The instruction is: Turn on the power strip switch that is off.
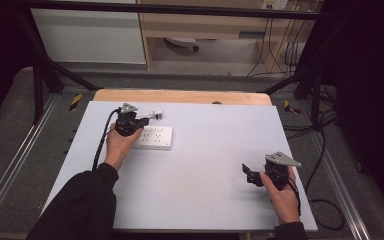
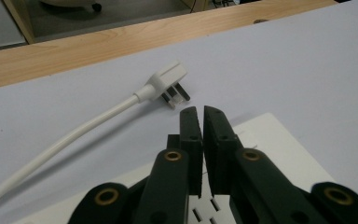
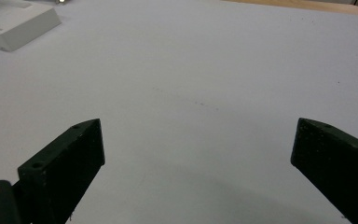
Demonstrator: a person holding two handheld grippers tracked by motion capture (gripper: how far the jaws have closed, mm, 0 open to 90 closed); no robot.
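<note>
A white power strip (image 1: 156, 138) lies flat on the left half of the white table (image 1: 205, 150). My left gripper (image 1: 141, 121) hovers over its far end, held by a hand. In the left gripper view its jaws (image 2: 201, 112) stand shut with only a thin slit and nothing between them, above the power strip (image 2: 272, 140). Just beyond the tips lies a white plug (image 2: 167, 79) on its side with its prongs facing the strip, and its white cable (image 2: 74, 135) trails off. My right gripper (image 1: 249, 173) rests low at the right front, its jaws (image 3: 196, 154) wide open and empty.
A wooden board edge (image 1: 180, 96) runs along the table's far side. The black metal frame (image 1: 40, 75) stands around the table. A corner of the power strip (image 3: 14, 21) sits far off in the right gripper view.
</note>
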